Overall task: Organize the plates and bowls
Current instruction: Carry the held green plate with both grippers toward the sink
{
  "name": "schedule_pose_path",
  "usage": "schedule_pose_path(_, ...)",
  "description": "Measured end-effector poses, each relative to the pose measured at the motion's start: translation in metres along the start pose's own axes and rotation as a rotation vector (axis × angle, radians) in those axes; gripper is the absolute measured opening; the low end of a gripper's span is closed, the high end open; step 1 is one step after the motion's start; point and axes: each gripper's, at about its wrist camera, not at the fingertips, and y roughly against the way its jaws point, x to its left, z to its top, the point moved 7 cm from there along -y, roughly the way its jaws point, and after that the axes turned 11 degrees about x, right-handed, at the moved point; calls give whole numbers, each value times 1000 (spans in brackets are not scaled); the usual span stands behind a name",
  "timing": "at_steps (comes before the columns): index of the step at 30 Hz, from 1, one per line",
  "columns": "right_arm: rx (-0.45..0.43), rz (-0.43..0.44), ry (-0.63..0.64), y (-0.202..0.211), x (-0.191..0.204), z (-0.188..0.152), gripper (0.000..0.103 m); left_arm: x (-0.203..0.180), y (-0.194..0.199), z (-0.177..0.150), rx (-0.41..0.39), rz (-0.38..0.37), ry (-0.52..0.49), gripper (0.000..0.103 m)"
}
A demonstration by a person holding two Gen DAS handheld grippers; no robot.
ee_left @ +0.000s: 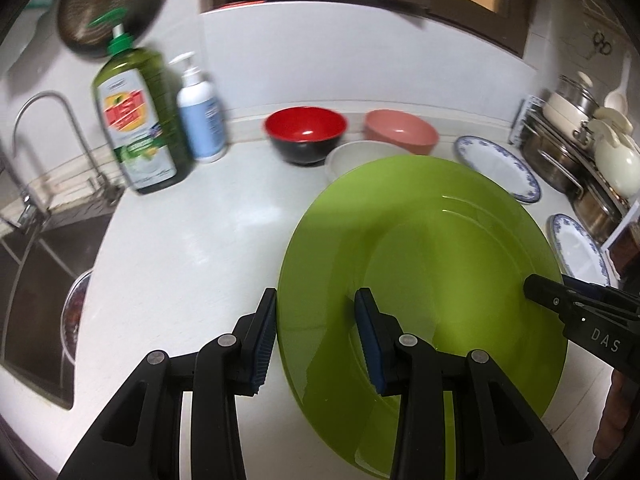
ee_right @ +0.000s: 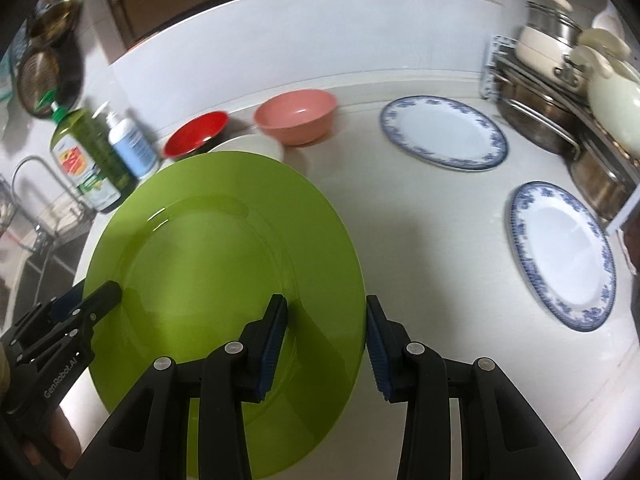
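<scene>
L hand-held gripper (ee_left: 316,340) points steeply down, jaws part-closed, straddling the near-left rim of the green plate (ee_left: 420,260); one blue pad (ee_left: 370,344) lies over the plate's face, the other sits outside its edge; R hand-held gripper (ee_right: 326,346) tilts down likewise, jaws set the same across the opposite rim; each gripper's tip shows in the other's view; fingers (ee_right: 60,440) of the person's L hand wrap its handle.
</scene>
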Motion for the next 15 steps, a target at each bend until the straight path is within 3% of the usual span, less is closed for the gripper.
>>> schedule_pose_path(15, 92, 56, 119, -40, 75, -10, 40, 76, -14, -30, 73, 63, 129, 38)
